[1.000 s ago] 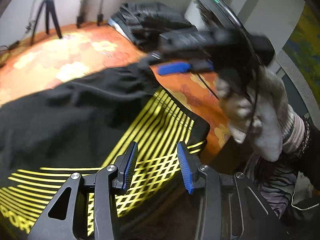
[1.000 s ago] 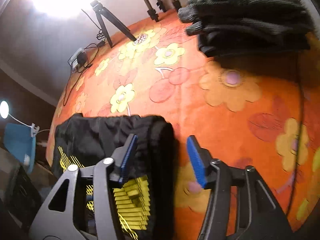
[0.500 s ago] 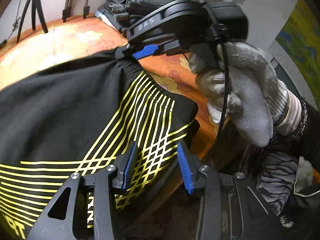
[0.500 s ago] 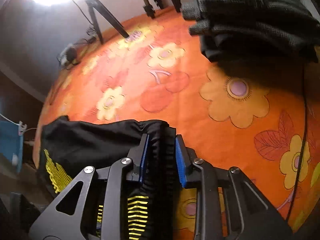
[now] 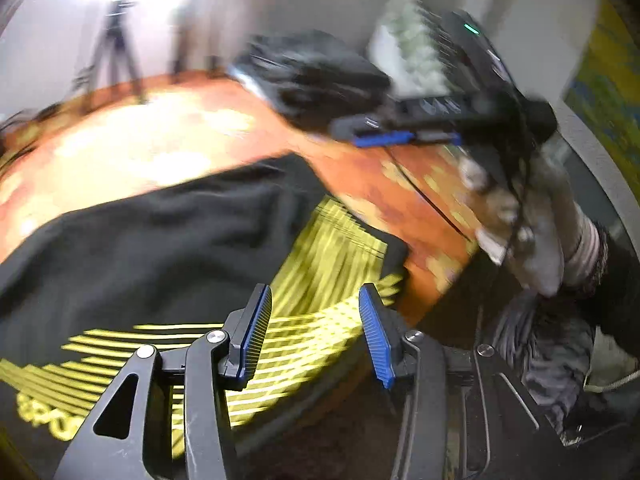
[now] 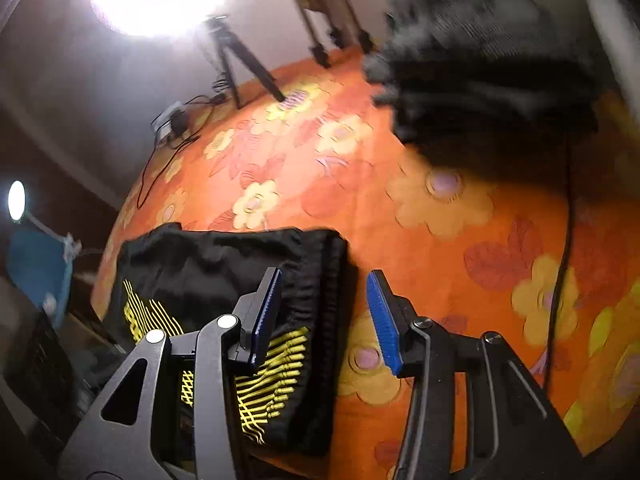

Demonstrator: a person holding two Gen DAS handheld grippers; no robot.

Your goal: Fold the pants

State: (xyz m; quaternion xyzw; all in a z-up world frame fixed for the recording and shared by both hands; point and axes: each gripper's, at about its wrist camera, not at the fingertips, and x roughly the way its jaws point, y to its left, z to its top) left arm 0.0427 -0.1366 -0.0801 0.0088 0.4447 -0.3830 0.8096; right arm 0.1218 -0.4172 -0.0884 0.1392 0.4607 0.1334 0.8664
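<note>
Black pants with yellow stripes lie folded on the orange flowered cloth. My left gripper is open and empty, above the striped corner near the front edge. In the right wrist view the pants lie at lower left, waistband edge on the right. My right gripper is open and empty, just above that waistband edge. It also shows in the left wrist view, held by a gloved hand above the cloth, clear of the pants.
A stack of dark folded clothes sits at the far end of the cloth. A thin black cable runs across the cloth on the right. Tripod legs and a bright lamp stand behind.
My right gripper has opened, let go of the waistband and lifted away from the pants. The left gripper stays open and has drawn back a little.
</note>
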